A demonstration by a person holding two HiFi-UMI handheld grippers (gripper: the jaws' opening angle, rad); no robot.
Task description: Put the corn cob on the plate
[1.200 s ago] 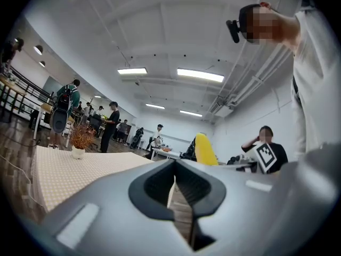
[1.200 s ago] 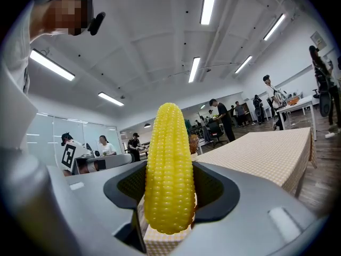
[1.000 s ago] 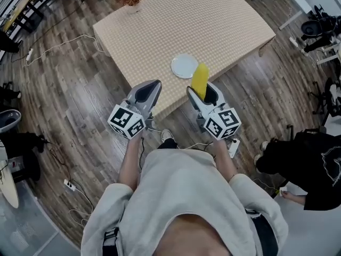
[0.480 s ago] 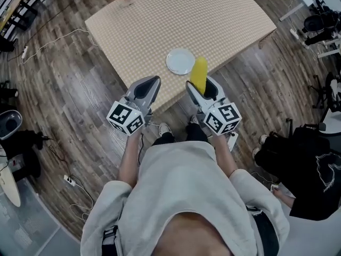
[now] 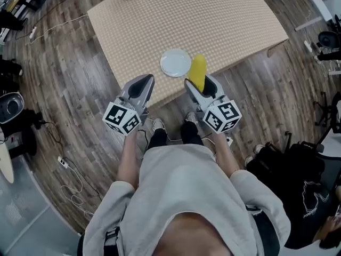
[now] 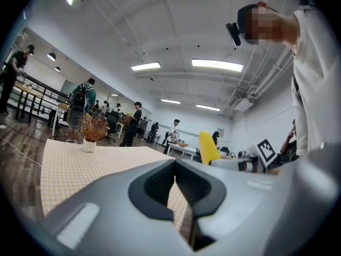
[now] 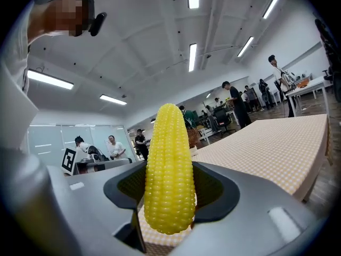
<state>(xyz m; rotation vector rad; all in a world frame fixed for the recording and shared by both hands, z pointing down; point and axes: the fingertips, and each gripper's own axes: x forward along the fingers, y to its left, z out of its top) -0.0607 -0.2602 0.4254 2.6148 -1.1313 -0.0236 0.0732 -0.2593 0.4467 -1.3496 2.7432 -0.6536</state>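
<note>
In the head view, the left gripper (image 5: 139,85) and right gripper (image 5: 201,86) are seen brought closer to the checked table (image 5: 186,20) than a second ago; the corn cob (image 5: 197,71) is now held just beside the white plate (image 5: 175,63), not yet over it, so placing is judged near. In the left gripper view, the jaws are pressed together, empty. In the right gripper view, the cob is clamped between parted jaws. No writing is readable; only square markers are shown on the cubes (image 5: 222,116)

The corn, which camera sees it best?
The right gripper view. The corn cob fills the middle there, upright between the jaws, every kernel clear. The head view shows it only as a small yellow shape near the plate. The left gripper view catches a far-off yellow sliver at the right.
</note>
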